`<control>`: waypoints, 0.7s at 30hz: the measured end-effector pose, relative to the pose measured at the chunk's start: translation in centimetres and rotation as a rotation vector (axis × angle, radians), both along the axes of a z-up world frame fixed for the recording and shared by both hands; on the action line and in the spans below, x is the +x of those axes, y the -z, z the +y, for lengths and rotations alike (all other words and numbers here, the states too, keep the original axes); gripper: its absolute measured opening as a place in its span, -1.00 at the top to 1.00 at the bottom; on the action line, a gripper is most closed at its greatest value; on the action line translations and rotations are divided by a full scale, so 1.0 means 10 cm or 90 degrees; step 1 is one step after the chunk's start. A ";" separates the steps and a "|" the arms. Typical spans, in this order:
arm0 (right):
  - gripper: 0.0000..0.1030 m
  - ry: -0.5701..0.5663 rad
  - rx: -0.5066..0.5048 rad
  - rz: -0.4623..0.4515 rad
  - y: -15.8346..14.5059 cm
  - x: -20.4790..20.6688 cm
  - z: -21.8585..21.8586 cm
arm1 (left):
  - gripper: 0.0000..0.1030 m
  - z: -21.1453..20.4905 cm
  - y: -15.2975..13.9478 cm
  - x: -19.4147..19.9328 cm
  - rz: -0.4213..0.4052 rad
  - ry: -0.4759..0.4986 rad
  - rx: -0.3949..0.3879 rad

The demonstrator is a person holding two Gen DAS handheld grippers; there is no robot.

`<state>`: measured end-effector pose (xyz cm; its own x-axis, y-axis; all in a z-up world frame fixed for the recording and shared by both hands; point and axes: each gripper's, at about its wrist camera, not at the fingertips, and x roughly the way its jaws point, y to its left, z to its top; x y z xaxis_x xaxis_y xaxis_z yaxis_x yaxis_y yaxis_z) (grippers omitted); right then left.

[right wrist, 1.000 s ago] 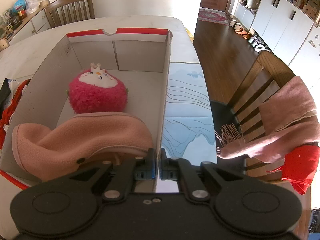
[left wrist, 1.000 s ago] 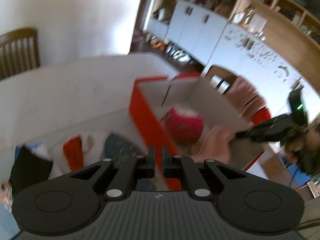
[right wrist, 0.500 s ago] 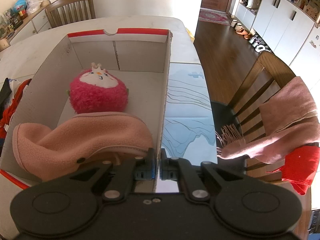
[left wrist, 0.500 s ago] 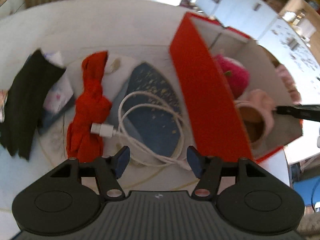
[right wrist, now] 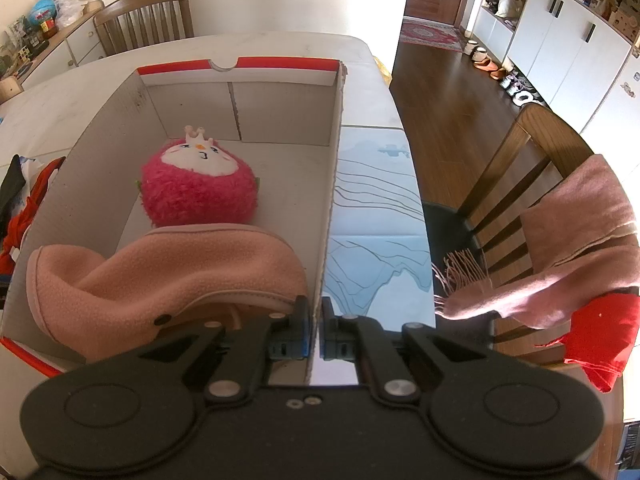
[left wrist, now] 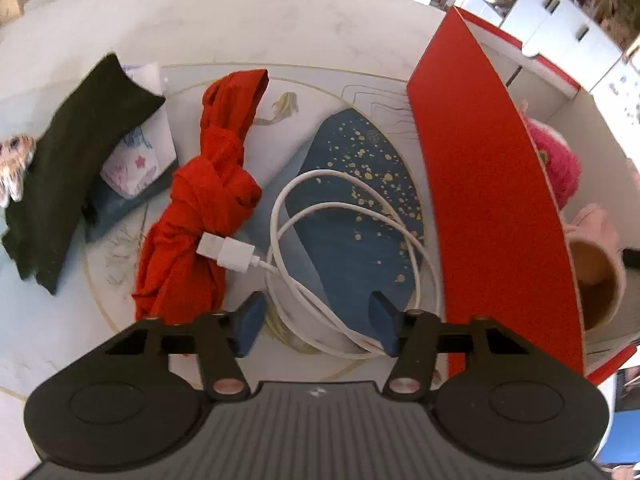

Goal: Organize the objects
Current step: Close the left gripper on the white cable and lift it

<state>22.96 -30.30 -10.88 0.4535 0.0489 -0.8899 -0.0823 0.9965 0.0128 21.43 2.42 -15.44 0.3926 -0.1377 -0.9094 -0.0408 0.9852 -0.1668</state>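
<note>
A coiled white USB cable (left wrist: 230, 254) lies on a blue speckled mat (left wrist: 352, 200), its plug resting on a knotted red cloth (left wrist: 208, 188). My left gripper (left wrist: 316, 322) hangs low over the coil. Its jaws are closing with the near loops between them, the pads not pressing. The red-sided cardboard box (left wrist: 488, 184) stands just to the right. Inside the box (right wrist: 336, 152) sit a pink plush ball (right wrist: 198, 192) and a pink fleece hat (right wrist: 168, 276). My right gripper (right wrist: 316, 320) is shut on the box's right wall near its front corner.
A black cloth (left wrist: 68, 152) and a patterned tissue pack (left wrist: 136, 160) lie left of the red cloth. Right of the table a wooden chair (right wrist: 520, 152) carries a pink scarf (right wrist: 580, 248) and a red garment (right wrist: 600, 332). Another chair (right wrist: 144, 16) stands at the far side.
My left gripper came down from facing the box to just above the cable, rolled, opened from shut, then narrowed a little. The right gripper and the box stayed put.
</note>
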 end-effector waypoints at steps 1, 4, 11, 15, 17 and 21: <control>0.92 -0.001 0.000 0.000 0.00 0.00 0.00 | 0.17 -0.03 0.00 0.01 -0.002 0.003 0.011; 0.92 -0.002 0.002 0.000 0.00 -0.01 0.00 | 0.46 -0.06 0.00 0.02 -0.007 0.010 0.041; 0.92 -0.003 0.002 0.000 0.00 -0.01 0.00 | 0.77 -0.03 0.01 -0.02 -0.035 0.025 0.041; 0.92 -0.003 0.003 0.000 0.00 -0.01 0.00 | 0.90 0.03 -0.11 -0.05 -0.065 0.038 0.023; 0.92 -0.004 0.003 0.000 0.00 -0.01 0.00 | 0.91 0.03 -0.20 -0.08 -0.087 0.057 0.023; 0.92 -0.005 0.003 -0.001 0.01 -0.01 0.00 | 0.91 0.08 -0.42 -0.17 -0.119 0.066 -0.004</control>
<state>22.89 -30.33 -10.94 0.4541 0.0559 -0.8892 -0.0896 0.9958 0.0168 19.74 3.23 -11.23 0.5382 -0.1922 -0.8206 0.0936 0.9813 -0.1684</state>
